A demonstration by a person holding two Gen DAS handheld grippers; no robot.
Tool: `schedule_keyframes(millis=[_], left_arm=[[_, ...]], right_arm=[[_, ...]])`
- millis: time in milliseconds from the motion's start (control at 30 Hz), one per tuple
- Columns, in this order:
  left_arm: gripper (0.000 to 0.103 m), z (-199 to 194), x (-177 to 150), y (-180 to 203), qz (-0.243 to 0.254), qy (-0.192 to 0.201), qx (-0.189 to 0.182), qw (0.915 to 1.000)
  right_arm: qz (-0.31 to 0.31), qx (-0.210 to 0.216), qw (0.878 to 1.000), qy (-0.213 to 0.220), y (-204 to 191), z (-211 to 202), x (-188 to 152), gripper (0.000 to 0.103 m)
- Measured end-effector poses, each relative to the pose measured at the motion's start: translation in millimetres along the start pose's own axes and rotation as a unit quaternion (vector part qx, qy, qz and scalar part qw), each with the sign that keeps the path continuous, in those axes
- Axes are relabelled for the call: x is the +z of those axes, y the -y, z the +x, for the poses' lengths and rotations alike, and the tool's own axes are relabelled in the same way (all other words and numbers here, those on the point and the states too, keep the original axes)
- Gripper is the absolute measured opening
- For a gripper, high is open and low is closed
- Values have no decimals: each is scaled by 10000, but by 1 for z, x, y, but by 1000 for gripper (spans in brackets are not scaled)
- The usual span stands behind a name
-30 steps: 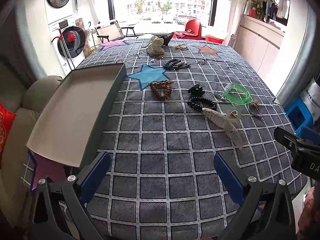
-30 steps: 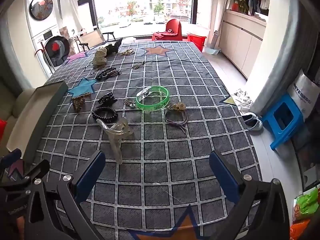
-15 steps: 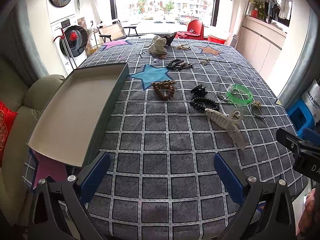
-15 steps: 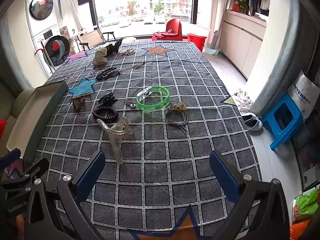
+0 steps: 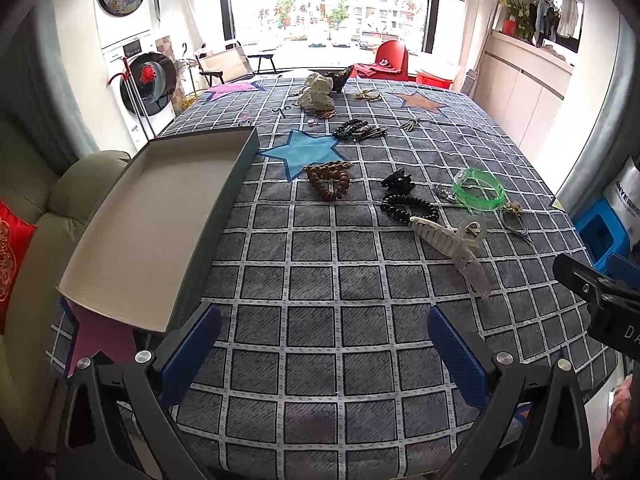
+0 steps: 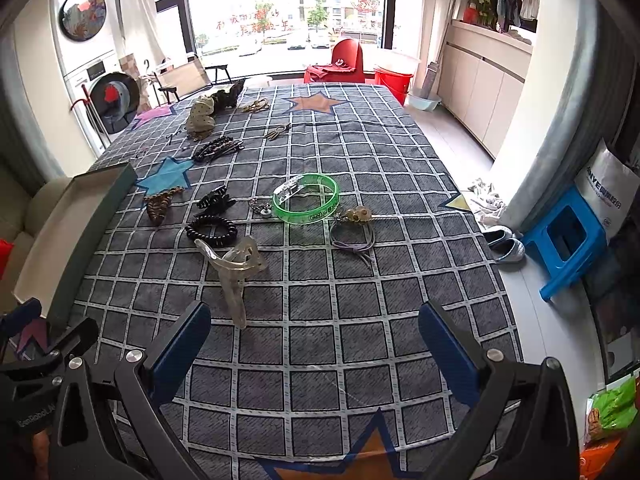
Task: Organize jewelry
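Jewelry and hair pieces lie on the checked cloth: a clear hair claw (image 5: pixel 452 248) (image 6: pixel 234 268), a black coil band (image 5: pixel 408 208) (image 6: pixel 212 230), a black claw clip (image 5: pixel 396 182) (image 6: pixel 214 200), a green bangle (image 5: pixel 478 194) (image 6: pixel 306 202), a brown bead bracelet (image 5: pixel 330 180) (image 6: pixel 158 206) and a purple cord tie (image 6: pixel 354 236). An empty grey box (image 5: pixel 160 216) (image 6: pixel 60 232) sits at the table's left edge. My left gripper (image 5: pixel 324 350) is open above the near cloth. My right gripper (image 6: pixel 316 346) is open too, just short of the clear claw.
Farther back lie dark hair clips (image 5: pixel 358 130), a spotted scrunchie (image 5: pixel 318 94) and small gold pieces (image 5: pixel 368 95). A beige sofa (image 5: pixel 52 216) stands left of the table; a blue stool (image 6: pixel 564 240) and shoes (image 6: pixel 504 242) are on the floor to the right.
The left wrist view has shifted slightly, so the box and jewelry sit a little lower and nearer in frame. The right view is almost unchanged. Both grippers stay open.
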State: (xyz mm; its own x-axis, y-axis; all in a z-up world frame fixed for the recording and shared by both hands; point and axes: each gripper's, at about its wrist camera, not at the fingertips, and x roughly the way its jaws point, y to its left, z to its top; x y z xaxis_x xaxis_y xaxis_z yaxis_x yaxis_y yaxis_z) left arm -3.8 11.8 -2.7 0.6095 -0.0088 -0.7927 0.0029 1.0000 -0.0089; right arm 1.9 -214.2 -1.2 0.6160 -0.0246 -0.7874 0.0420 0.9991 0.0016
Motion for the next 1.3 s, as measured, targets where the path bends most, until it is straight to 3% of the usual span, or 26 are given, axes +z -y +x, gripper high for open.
schedule_keyframes(millis=[1300], left_arm=[[103, 2, -3, -2, -5, -57, 62, 10000]], right_arm=[[6, 13, 10000, -6, 0, 1, 1, 103]])
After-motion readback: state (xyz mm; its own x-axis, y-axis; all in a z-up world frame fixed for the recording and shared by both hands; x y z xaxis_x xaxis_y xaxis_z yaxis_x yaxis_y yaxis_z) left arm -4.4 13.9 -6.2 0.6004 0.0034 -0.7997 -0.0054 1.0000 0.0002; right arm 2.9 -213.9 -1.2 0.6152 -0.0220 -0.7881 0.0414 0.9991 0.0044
